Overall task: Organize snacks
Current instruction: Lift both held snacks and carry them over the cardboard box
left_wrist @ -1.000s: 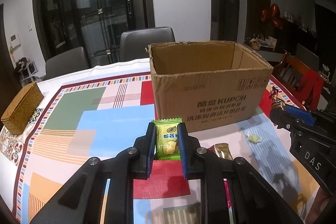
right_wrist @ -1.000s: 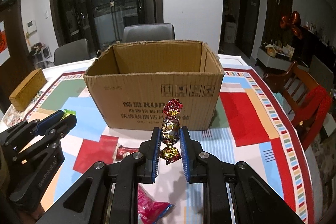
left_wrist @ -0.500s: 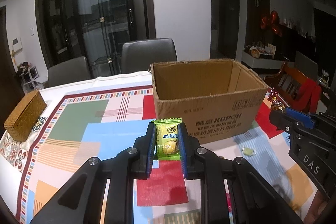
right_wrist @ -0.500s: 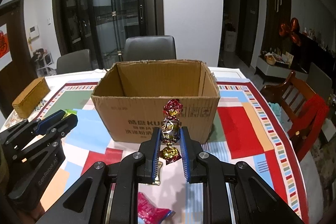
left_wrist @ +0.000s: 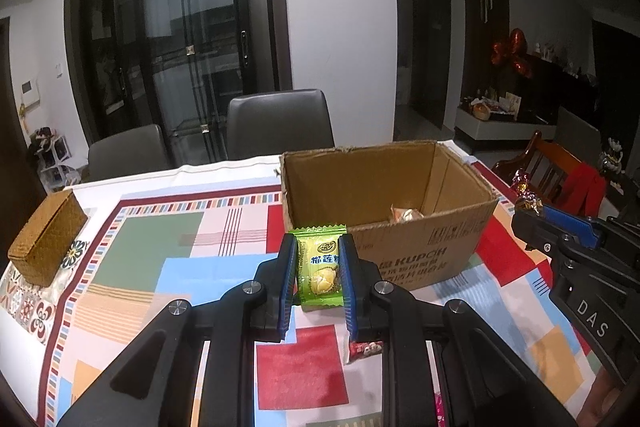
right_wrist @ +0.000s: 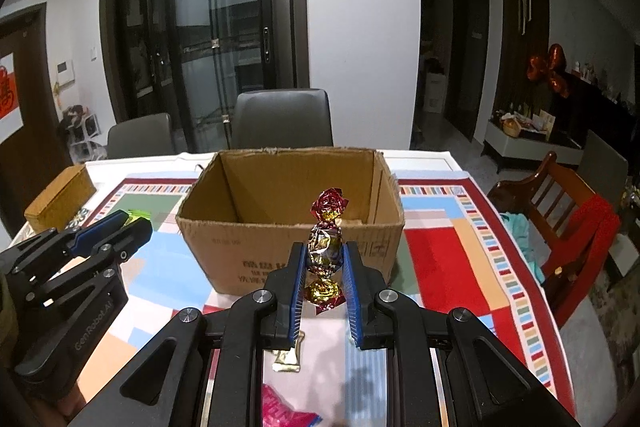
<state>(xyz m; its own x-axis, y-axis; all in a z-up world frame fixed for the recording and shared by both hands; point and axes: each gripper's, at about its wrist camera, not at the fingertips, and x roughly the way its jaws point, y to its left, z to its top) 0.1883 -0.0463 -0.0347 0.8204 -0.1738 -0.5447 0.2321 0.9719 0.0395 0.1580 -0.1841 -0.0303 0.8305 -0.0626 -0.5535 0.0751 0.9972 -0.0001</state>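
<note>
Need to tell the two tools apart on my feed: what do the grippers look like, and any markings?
Both are matte black linkage frames with silver pivot bolts and blue ribbed pads. The left gripper carries pale "GenRobot.AI" lettering on its side; the right gripper reads "DAS". No cables or sleeves show.

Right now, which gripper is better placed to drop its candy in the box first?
Right, marginally. The right gripper holds the foil candy centred on the box. The left gripper, holding the green candy, faces the box's near-left corner.
</note>
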